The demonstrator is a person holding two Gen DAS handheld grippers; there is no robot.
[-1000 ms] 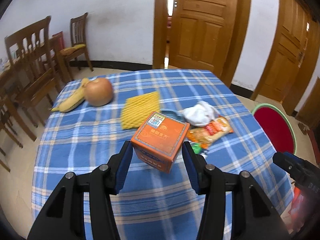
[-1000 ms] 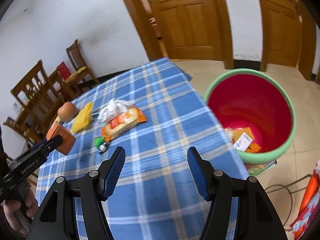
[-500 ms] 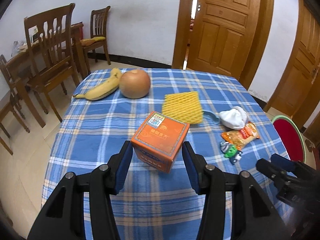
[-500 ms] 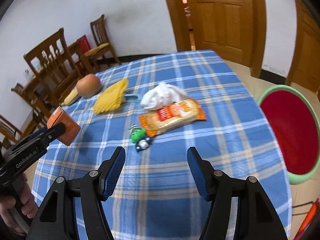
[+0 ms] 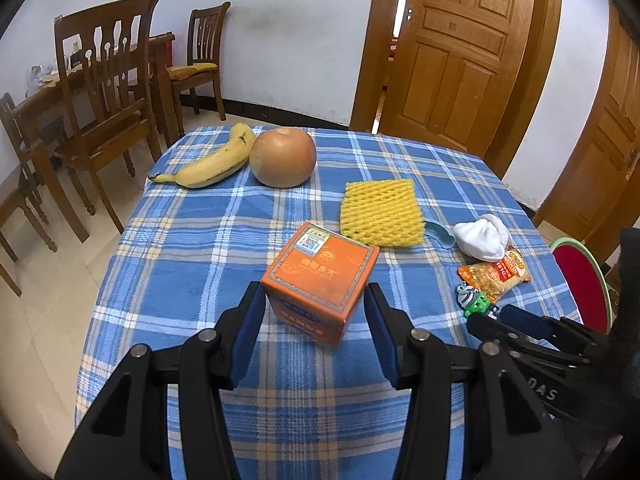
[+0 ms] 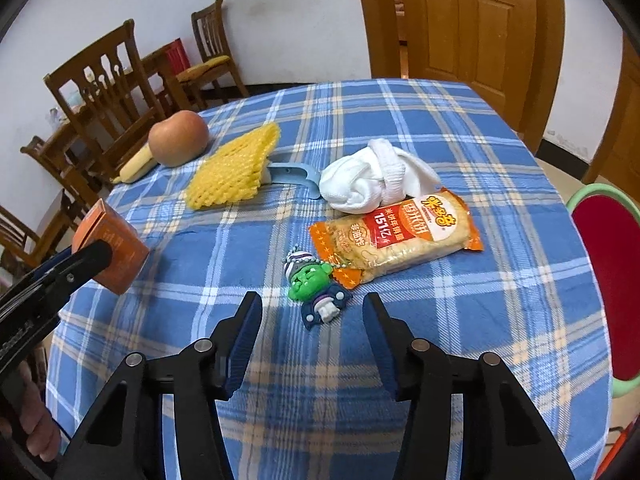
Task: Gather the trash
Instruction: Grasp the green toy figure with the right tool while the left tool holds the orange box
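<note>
My left gripper (image 5: 314,312) is shut on an orange box (image 5: 320,278) and holds it above the blue plaid table (image 5: 192,248); the box also shows in the right wrist view (image 6: 110,254). My right gripper (image 6: 312,320) is open and empty, low over the table just short of a green toy figure (image 6: 316,290). An orange snack packet (image 6: 396,236), a white sock ball (image 6: 372,178) and a yellow foam net (image 6: 234,172) lie beyond it. The red bin with a green rim (image 6: 608,280) stands at the table's right edge.
An apple (image 5: 283,157) and a banana (image 5: 212,162) lie at the far left of the table. A blue scoop (image 6: 292,172) lies beside the net. Wooden chairs (image 5: 108,92) stand to the left. Wooden doors (image 5: 452,48) are behind the table.
My right gripper swung left from the bin and came down toward the toy figure and snack packet. My left gripper drew back and left, still holding the orange box.
</note>
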